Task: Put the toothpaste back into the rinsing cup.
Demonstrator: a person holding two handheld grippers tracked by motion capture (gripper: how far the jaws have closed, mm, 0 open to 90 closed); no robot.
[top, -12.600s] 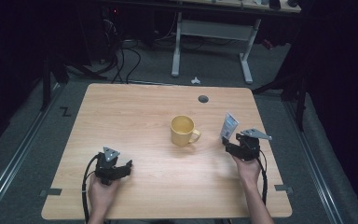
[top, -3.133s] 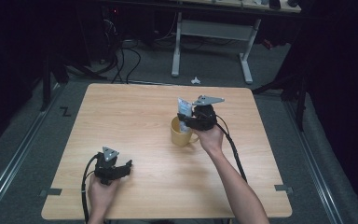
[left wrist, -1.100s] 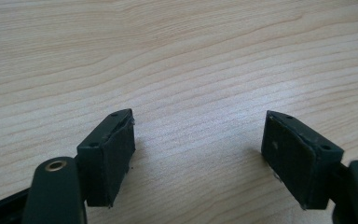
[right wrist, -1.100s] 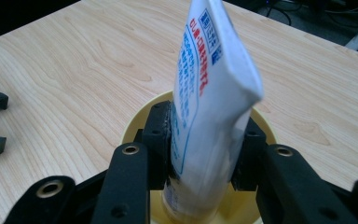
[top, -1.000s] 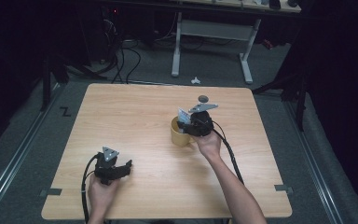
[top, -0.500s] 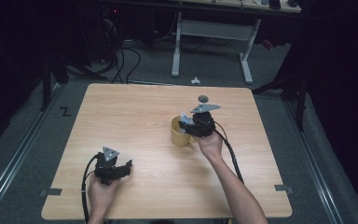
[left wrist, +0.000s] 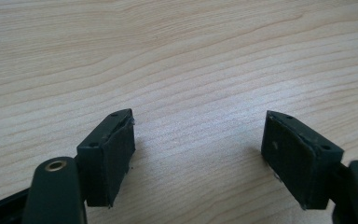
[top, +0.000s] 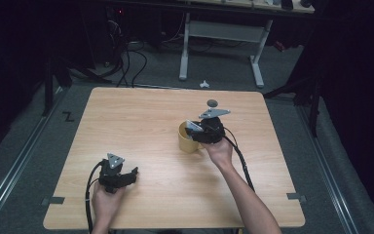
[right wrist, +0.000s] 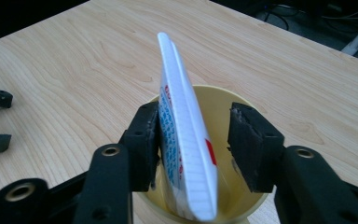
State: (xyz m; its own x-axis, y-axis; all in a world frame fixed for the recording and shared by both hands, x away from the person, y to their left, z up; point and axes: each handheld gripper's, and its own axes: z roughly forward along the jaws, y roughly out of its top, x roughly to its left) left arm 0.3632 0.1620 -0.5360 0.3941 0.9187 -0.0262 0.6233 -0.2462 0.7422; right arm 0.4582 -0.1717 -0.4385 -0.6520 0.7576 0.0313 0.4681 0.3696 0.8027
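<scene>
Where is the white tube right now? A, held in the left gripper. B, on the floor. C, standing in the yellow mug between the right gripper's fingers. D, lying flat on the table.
C: the white tube stands with its lower end inside the yellow mug, between the right gripper's parted fingers.

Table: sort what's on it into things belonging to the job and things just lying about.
In the job:
- white packet, standing in the mug
- yellow mug
- right tongs, just opened around the packet

Lying about:
- left tongs, open on bare table
- grey disc
</scene>
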